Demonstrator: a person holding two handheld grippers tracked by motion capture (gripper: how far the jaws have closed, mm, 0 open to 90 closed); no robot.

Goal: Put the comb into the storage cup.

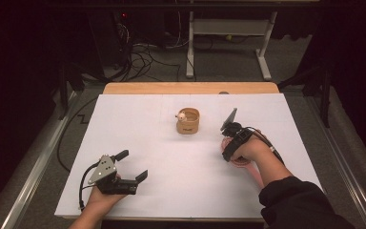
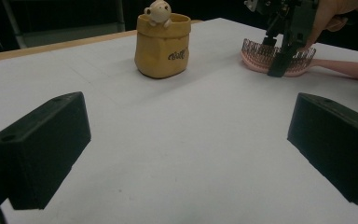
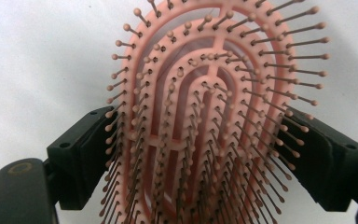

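A pink hairbrush (image 3: 205, 93) lies bristles up on the white table cover (image 1: 171, 157), right of centre (image 1: 243, 162). My right gripper (image 3: 205, 161) points down over its head, one black jaw against the bristles on each side, shut on the brush. The left gripper view shows that gripper (image 2: 282, 63) standing on the brush (image 2: 256, 53), whose handle rests on the table. A tan cup (image 1: 188, 121) with a small bear figure (image 2: 157, 11) on its rim stands mid-table, left of the brush. My left gripper (image 1: 133, 164) rests at the front left, open and holding nothing (image 2: 186, 154).
A white cover lies over the wooden table, whose far edge (image 1: 190, 88) shows bare. Beyond it are a white desk frame (image 1: 262, 52) and cables on the floor (image 1: 143, 59). Metal rails (image 1: 38, 162) run along both sides.
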